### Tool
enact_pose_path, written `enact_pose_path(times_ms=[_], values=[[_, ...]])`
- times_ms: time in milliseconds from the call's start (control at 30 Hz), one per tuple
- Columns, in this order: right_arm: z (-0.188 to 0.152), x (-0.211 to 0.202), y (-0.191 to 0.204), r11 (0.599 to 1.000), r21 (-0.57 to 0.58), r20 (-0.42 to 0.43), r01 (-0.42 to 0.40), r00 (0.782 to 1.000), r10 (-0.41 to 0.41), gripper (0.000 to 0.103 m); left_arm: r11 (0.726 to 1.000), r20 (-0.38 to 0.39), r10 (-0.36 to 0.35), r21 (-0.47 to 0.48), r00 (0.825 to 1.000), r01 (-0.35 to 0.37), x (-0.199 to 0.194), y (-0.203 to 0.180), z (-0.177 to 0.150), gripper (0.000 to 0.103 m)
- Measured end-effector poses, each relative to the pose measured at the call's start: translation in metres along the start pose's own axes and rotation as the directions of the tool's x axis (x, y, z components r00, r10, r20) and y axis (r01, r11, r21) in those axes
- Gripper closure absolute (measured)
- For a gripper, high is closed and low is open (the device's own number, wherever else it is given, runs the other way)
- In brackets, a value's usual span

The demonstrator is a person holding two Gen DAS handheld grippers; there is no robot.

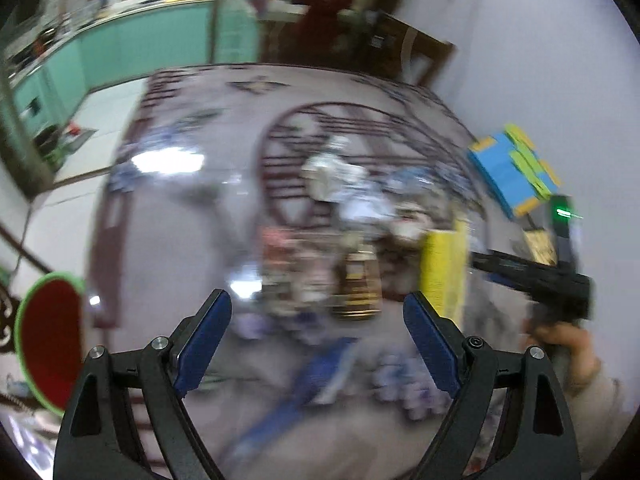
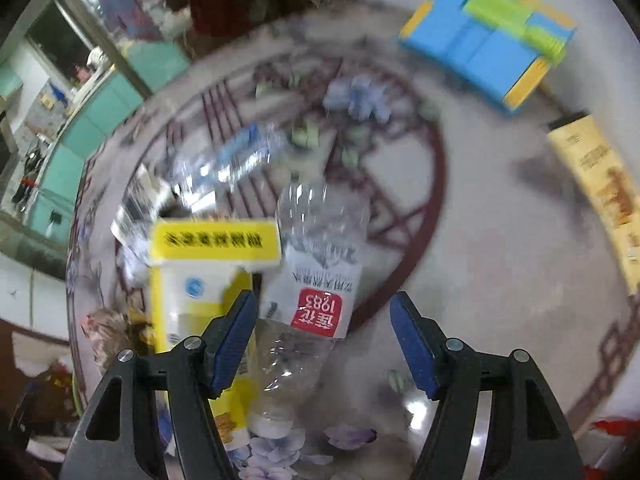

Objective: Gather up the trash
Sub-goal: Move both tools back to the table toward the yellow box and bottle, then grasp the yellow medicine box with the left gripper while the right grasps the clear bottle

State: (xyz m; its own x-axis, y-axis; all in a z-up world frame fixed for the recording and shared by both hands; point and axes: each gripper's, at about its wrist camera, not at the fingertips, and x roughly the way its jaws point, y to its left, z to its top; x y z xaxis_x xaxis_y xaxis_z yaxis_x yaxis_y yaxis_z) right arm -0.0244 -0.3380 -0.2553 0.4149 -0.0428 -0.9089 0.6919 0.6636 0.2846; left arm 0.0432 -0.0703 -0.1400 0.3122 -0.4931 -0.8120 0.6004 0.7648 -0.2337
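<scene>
Your left wrist view is heavily motion-blurred: the litter heap [image 1: 352, 216] on the table [image 1: 168, 216] smears into colour patches you cannot tell apart. The yellow carton [image 1: 442, 264] there shows no readable print. In your right wrist view, the clear bottle [image 2: 316, 280] has its lower end behind the left finger, and the tan box [image 2: 600, 196] is cut off by the picture's right edge.

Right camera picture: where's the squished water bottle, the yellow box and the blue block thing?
Squished water bottle [image 2: 320, 276], right wrist view, on its white label.
Yellow box [image 2: 216, 240], right wrist view, on its yellow top flap.
Blue block thing [image 2: 480, 48], right wrist view, on its blue top face.
</scene>
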Motion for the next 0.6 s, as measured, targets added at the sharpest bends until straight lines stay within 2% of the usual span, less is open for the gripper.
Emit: enact_pose_path(times_ms=[33, 67, 100, 133, 167, 233, 367, 500, 600], values=[[-0.001, 0.008, -0.002, 0.998, 0.009, -0.004, -0.062, 0.998, 0.062, 0.033, 1.0, -0.007, -0.014, 0.013, 1.0, 0.014, 0.004, -0.01, 0.001, 0.015], [0.002, 0.014, -0.004, 0.996, 0.018, -0.016, -0.091, 0.996, 0.092, 0.033, 0.999, -0.017, -0.032, 0.028, 0.999, 0.033, 0.01, -0.023, 0.002, 0.015], [0.004, 0.021, -0.005, 0.994, 0.02, -0.036, -0.106, 0.994, 0.107, 0.038, 0.998, -0.029, -0.047, 0.041, 0.998, 0.049, 0.017, -0.035, 0.002, 0.015], [0.007, 0.029, -0.006, 0.991, 0.02, -0.059, -0.134, 0.989, 0.135, 0.048, 0.997, -0.04, -0.056, 0.049, 0.998, 0.058, 0.022, -0.044, 0.002, 0.015], [0.008, 0.032, -0.008, 0.988, 0.021, -0.067, -0.156, 0.985, 0.157, 0.048, 0.996, -0.052, -0.07, 0.057, 0.996, 0.073, 0.029, -0.054, 0.002, 0.015], [0.014, 0.029, -0.012, 0.985, -0.009, -0.065, -0.17, 0.983, 0.169, 0.048, 0.994, -0.074, -0.081, 0.07, 0.994, 0.086, 0.04, -0.066, 0.003, 0.015], [0.026, -0.001, -0.032, 0.984, -0.062, 0.028, -0.168, 0.985, 0.17, 0.048, 0.992, -0.116, -0.09, 0.079, 0.989, 0.099, 0.066, -0.086, 0.003, 0.015], [0.041, -0.033, -0.055, 0.983, -0.061, 0.093, -0.171, 0.98, 0.176, 0.048, 0.995, -0.158, -0.056, 0.076, 0.986, 0.069, 0.095, -0.094, 0.003, 0.015], [0.044, -0.051, -0.064, 0.983, -0.063, 0.116, -0.174, 0.977, 0.18, 0.048, 0.996, -0.194, -0.063, 0.051, 0.979, 0.074, 0.115, -0.095, 0.001, 0.016]])
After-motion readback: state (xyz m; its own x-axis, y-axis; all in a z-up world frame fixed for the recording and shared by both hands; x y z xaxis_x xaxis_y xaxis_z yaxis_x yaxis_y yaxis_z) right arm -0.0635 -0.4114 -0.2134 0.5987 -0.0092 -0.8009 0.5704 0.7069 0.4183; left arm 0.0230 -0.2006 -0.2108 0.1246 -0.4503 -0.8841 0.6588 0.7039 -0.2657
